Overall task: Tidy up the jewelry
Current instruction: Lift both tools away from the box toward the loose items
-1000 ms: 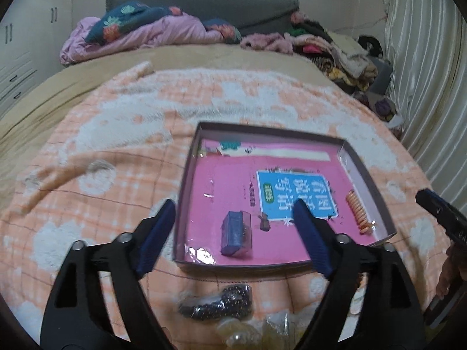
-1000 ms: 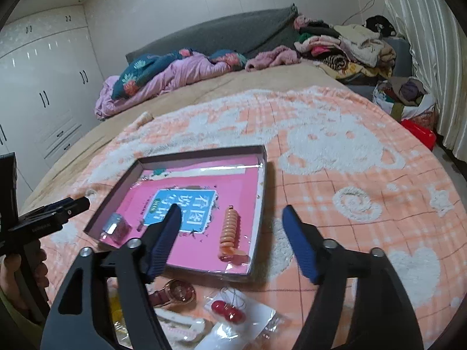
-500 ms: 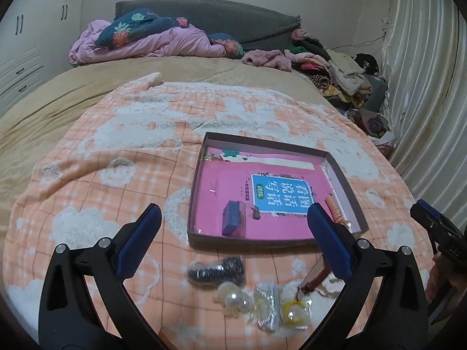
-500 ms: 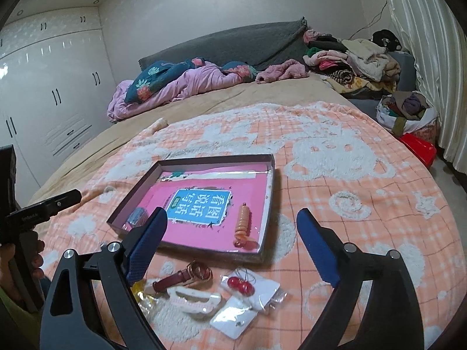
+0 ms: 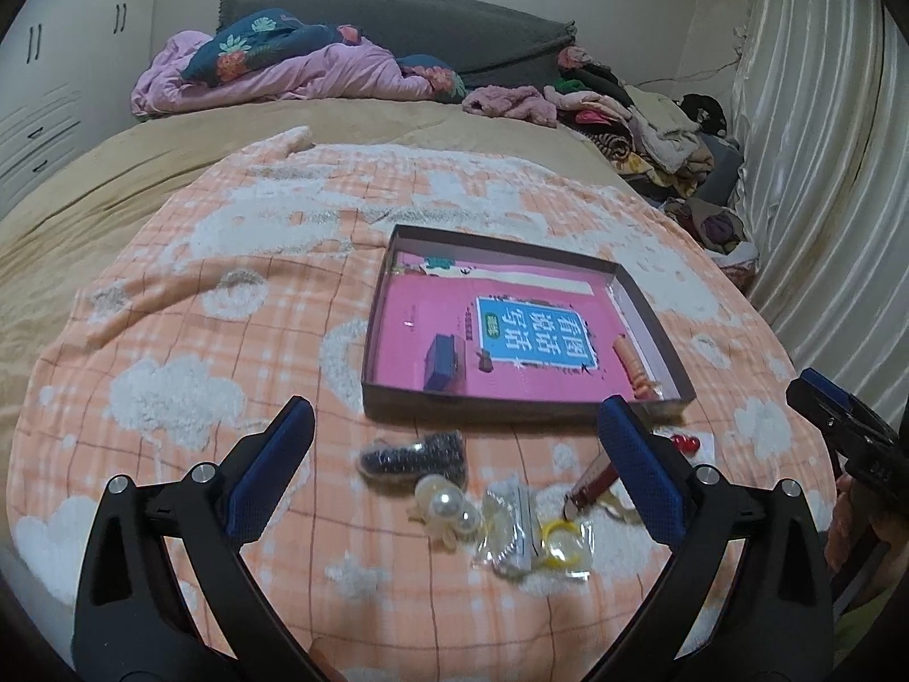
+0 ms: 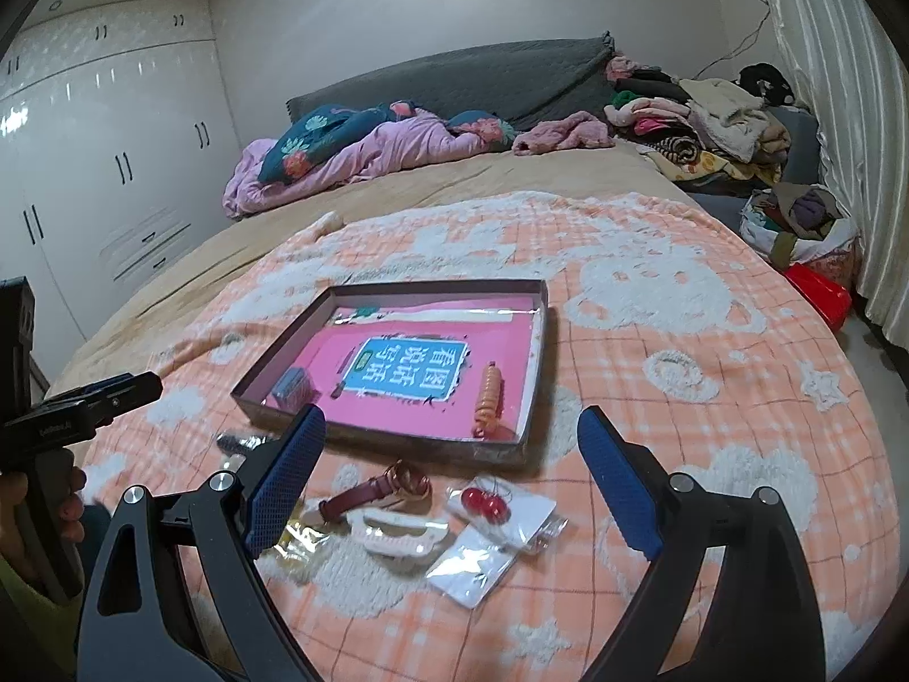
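Observation:
A shallow box with a pink bottom (image 5: 525,403) (image 6: 392,436) lies on the orange blanket and holds a small blue case (image 5: 442,362) (image 6: 292,385) and an orange spiral hair tie (image 5: 635,366) (image 6: 488,398). In front of it lie a bag of dark beads (image 5: 413,457), pearl pieces (image 5: 446,508), a yellow ring in a bag (image 5: 559,534), a watch with a red strap (image 6: 378,491), a white hair clip (image 6: 397,531) and red earrings in a bag (image 6: 483,503). My left gripper (image 5: 454,477) and right gripper (image 6: 451,480) are open and empty, hovering above these items.
The orange and white blanket (image 5: 199,352) covers the near end of a bed. A pink quilt (image 6: 363,153) and a pile of clothes (image 6: 699,119) lie at the far end. Curtains (image 5: 818,170) hang on the right, white wardrobes (image 6: 85,170) stand on the left.
Both grippers have pulled back and up from the box, so the loose jewelry in front of it has come into view. Both have stayed open.

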The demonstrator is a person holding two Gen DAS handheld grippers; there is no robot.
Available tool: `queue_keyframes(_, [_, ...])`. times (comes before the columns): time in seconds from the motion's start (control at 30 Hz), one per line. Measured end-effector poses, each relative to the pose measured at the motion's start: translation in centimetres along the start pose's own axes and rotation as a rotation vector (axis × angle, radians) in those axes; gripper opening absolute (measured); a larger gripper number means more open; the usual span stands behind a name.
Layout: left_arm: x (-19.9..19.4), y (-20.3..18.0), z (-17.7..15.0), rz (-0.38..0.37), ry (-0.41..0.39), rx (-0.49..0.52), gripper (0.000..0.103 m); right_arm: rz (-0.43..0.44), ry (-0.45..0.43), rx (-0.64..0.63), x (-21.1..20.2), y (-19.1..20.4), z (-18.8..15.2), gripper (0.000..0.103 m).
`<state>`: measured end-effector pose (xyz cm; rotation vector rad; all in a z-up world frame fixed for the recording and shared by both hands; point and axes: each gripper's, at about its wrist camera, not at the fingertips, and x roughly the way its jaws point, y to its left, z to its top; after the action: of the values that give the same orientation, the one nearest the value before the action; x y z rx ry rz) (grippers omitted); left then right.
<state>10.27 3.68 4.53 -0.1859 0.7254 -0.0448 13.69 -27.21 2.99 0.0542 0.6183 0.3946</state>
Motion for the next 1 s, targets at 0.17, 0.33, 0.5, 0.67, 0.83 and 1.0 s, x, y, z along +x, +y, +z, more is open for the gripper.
queue_keyframes(0.17, [-0.1,-0.2,-1.0,-0.011,0.025,0.008,0.093,0.000,0.021,-0.029,-0.4,0.7,-1.0,0.090])
queue_keyframes(0.33, [0.2,-0.6,-2.2,-0.011,0.054,0.016,0.093,-0.007,0.047,-0.040,-0.5,0.8,-2.0,0.090])
queue_keyframes(0.5, [0.5,-1.1,-3.4,-0.010,0.084,0.032,0.093,-0.016,0.068,-0.047,-0.7,0.7,-2.9,0.090])
queue_keyframes(0.67, [1.0,-1.6,-4.7,-0.025,0.120,0.051,0.093,-0.027,0.097,-0.042,-0.5,0.2,-3.9,0.090])
queue_keyframes(0.83, [1.9,-1.9,-6.3,-0.036,0.167,0.059,0.093,-0.043,0.128,-0.038,0.3,-0.3,-4.8,0.090])
queue_keyframes(1.0, [3.0,-1.9,-7.3,-0.033,0.200,0.060,0.093,-0.063,0.159,-0.029,1.6,-1.0,-5.7,0.090])
